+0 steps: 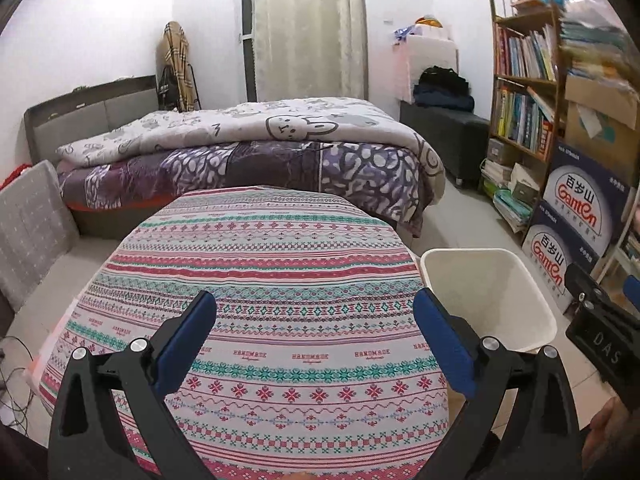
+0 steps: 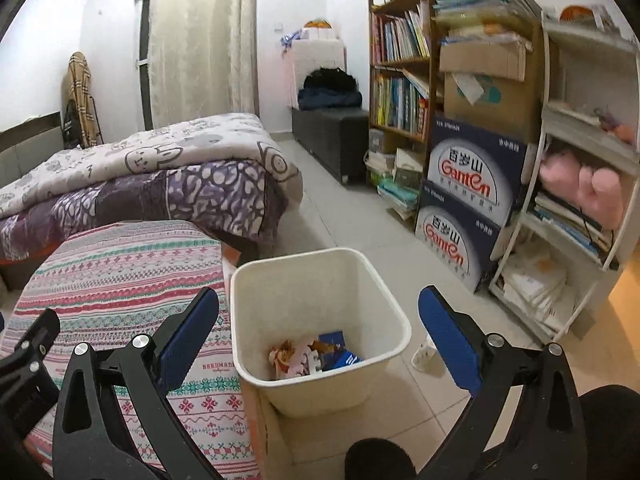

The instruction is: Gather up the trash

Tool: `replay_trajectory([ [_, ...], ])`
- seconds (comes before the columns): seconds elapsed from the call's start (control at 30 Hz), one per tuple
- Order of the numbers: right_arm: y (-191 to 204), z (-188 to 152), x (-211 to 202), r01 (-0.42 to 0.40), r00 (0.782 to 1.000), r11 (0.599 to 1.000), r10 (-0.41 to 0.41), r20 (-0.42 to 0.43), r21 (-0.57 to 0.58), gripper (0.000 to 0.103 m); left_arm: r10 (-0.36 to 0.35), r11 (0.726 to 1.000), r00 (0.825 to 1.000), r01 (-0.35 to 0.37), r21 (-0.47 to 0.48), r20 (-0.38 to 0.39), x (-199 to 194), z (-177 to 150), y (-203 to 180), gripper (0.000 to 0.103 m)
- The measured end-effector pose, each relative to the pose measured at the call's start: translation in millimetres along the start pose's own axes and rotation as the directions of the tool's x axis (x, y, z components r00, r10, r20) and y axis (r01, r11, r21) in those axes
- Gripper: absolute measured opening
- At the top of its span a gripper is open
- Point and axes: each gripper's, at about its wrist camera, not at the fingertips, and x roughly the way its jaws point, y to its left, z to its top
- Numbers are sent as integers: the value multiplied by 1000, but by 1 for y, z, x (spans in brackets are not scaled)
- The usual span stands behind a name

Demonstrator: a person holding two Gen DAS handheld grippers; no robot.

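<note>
Left gripper (image 1: 314, 330): black frame, blue ribbed pads; jaws stand wide apart with nothing between them, over the patterned cloth.
Right gripper (image 2: 318, 330): same build; jaws spread wide, gripping nothing, bin seen in the gap below.
Waste bin (image 2: 394, 308): cream plastic, squarish with rounded corners, smooth walls tapering downward; stands on the floor just beside the covered table. In the left wrist view (image 1: 532, 292) its bottom is hidden, so its contents cannot be seen there.
Trash (image 2: 312, 354): crumpled wrappers and paper at the bin's bottom, orange-white, pale pink and blue pieces; individual items too jumbled to name.
Tablecloth (image 1: 256, 264): woven-look fabric, bands of red, teal and pink motifs, printed word "HANDMADE"; near edge cut off by the frame.
Floor (image 2: 328, 216): pale glossy tiles.
Small object on floor (image 2: 424, 354): whitish, right of the bin, partly behind the right pad; identity unclear.
Water cartons (image 2: 468, 200): two stacked blue-and-white cardboard boxes beside a wooden bookshelf (image 2: 398, 80).
Bed (image 1: 248, 148): cartoon-print quilt over purple patterned cover.
Blur: upper shelf stacks smeared, unreadable.
</note>
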Motion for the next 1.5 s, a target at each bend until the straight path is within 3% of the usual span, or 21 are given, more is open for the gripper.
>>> replay_trajectory([
  [0.37, 9, -6, -5, -11, 1000, 1000, 11, 19, -26, 96, -4, 999, 1000, 3, -34, -8, 4, 4, 8, 96],
  [1.5, -5, -9, 10, -40, 999, 998, 41, -32, 38, 96, -45, 999, 999, 45, 8, 0, 12, 6, -13, 95],
])
